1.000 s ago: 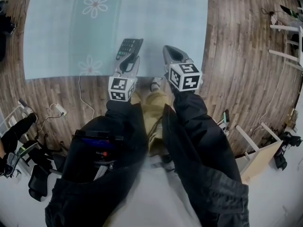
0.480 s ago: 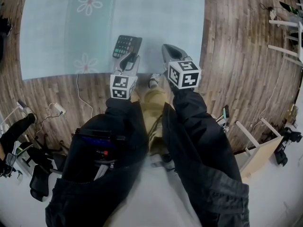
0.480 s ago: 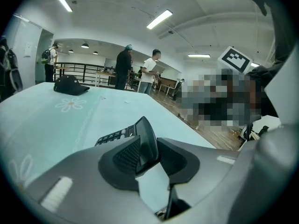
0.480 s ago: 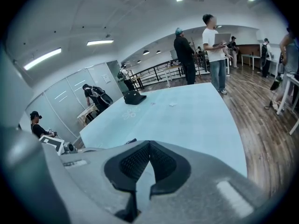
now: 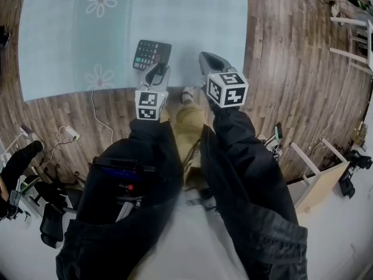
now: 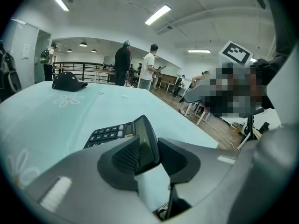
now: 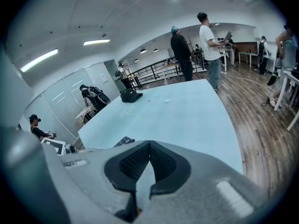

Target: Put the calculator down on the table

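left tool jaws have just been opening and sit loose around the display end of the calculator, which lies on the bench near its front edge. i'd open fully, then back straight out, no dragging. right tool closed, empty. count: one calculator, two tools.
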